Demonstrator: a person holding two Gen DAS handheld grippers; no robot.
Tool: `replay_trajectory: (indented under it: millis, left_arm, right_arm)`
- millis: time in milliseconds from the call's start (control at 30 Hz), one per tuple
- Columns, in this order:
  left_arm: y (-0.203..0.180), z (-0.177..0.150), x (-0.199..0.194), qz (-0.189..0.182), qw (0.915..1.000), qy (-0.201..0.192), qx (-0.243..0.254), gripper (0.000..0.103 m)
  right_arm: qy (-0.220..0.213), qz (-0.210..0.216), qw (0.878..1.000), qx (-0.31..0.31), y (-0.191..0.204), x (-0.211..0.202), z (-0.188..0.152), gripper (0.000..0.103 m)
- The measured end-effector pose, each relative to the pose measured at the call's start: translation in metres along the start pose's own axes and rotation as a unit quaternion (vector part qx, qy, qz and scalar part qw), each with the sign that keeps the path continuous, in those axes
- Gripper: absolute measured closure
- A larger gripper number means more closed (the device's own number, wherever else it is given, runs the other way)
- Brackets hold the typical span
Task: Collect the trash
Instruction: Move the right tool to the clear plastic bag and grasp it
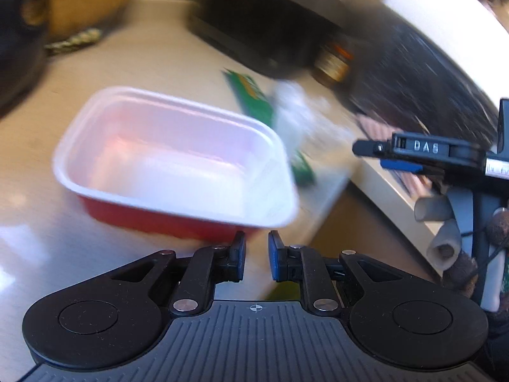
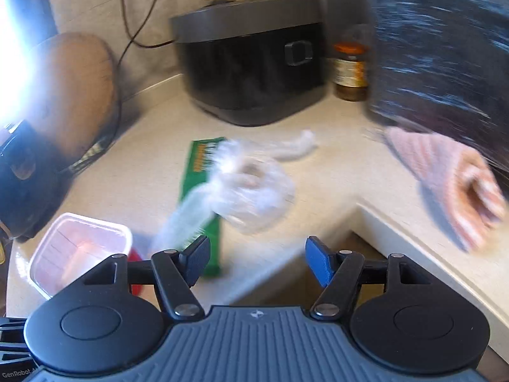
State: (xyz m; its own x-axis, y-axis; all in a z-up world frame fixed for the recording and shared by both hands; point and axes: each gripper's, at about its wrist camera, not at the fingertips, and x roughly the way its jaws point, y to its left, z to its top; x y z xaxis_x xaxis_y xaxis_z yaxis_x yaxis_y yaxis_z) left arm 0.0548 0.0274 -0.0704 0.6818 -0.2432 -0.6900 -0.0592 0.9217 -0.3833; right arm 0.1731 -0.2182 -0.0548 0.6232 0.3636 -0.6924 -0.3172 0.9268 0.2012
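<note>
A red plastic tray with a white inside (image 1: 178, 156) lies on the beige counter, also in the right wrist view (image 2: 79, 248). A green wrapper (image 2: 200, 203) lies flat beside it, also in the left wrist view (image 1: 254, 98). A crumpled clear plastic bag (image 2: 248, 187) lies over the wrapper. My left gripper (image 1: 257, 259) is nearly shut and empty, just short of the tray's near corner. My right gripper (image 2: 257, 259) is open and empty, short of the clear bag; it shows from the side in the left wrist view (image 1: 381, 156).
A black cooker (image 2: 254, 63) stands at the back with an orange-lidded jar (image 2: 350, 70) beside it. A black bag (image 2: 445, 47) hangs at the right over a pink striped cloth (image 2: 451, 178). The counter edge (image 2: 397, 222) drops off at the front right. Both views are motion-blurred.
</note>
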Motion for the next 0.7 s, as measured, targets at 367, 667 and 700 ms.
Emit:
replay_trajectory:
  millis: [367, 667, 700]
  left_arm:
    - [0.050, 0.015, -0.034, 0.064, 0.9938, -0.055, -0.073, 0.085]
    - [0.029, 0.022, -0.022, 0.008, 0.9989, -0.036, -0.029, 0.085]
    - [0.030, 0.025, -0.020, 0.014, 0.9988, -0.036, -0.031, 0.085]
  right_arm:
    - [0.004, -0.027, 0.998, -0.059, 0.038, 0.090, 0.038, 0.036]
    - [0.064, 0.080, 0.995, 0.006, 0.047, 0.109, 0.026, 0.075]
    - [0.069, 0.094, 0.993, 0.008, 0.049, 0.105, 0.021, 0.078]
